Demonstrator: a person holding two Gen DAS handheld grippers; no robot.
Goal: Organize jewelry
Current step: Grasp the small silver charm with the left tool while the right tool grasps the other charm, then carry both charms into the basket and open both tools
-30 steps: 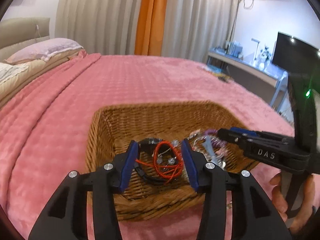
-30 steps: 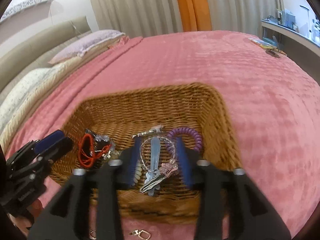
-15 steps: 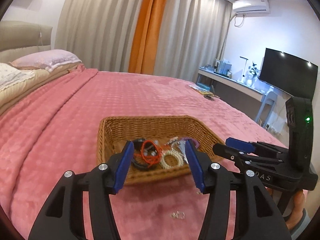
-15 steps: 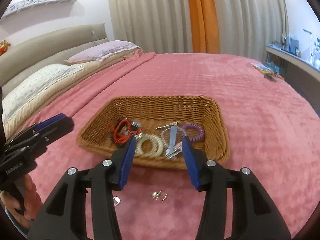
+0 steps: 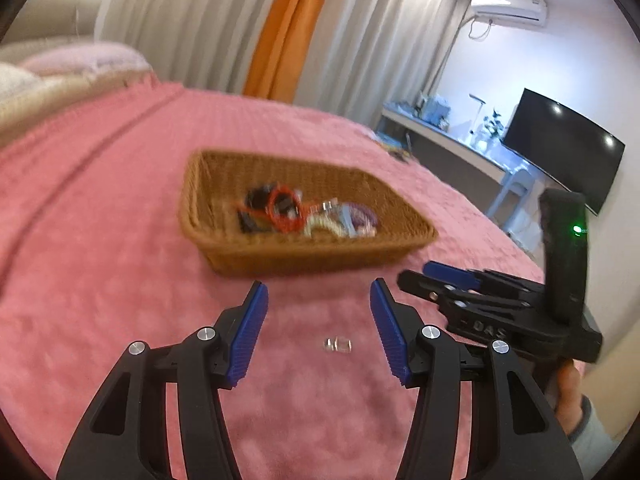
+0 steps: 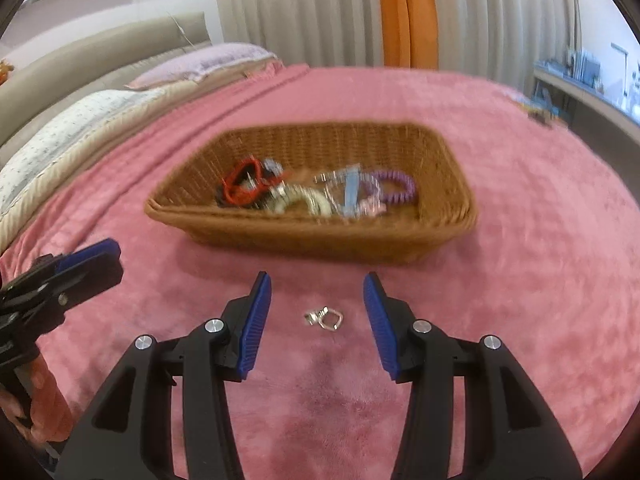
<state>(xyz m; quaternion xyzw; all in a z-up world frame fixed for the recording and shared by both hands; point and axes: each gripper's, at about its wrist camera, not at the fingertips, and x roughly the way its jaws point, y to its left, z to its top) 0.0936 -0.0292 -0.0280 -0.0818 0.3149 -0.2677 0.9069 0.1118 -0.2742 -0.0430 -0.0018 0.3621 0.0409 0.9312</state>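
Observation:
A wicker basket [image 5: 224, 216] [image 6: 448, 168] sits on the pink bedspread and holds several pieces: a red cord bracelet [image 5: 282, 210] [image 6: 240, 184], a pearl bracelet [image 6: 300, 200], a purple coil bracelet [image 6: 396, 186] and a blue clip [image 6: 351, 192]. A small silver ring piece [image 5: 337, 345] [image 6: 325, 319] lies loose on the bedspread in front of the basket. My left gripper [image 5: 318, 300] is open and empty above it. My right gripper [image 6: 316, 292] is open and empty, with the silver piece between its fingers' line. Each gripper shows in the other's view, the right [image 5: 448, 276], the left [image 6: 88, 260].
Pillows [image 6: 80, 120] and a headboard lie at the left. Curtains [image 5: 288, 28] hang behind the bed. A desk with small items [image 5: 440, 128] and a dark screen [image 5: 560, 148] stand at the right. The pink bedspread [image 6: 540, 240] spreads all around the basket.
Both grippers have pulled back and up out of the basket, empty. The basket now lies farther ahead and the loose silver piece has come into view between the fingers.

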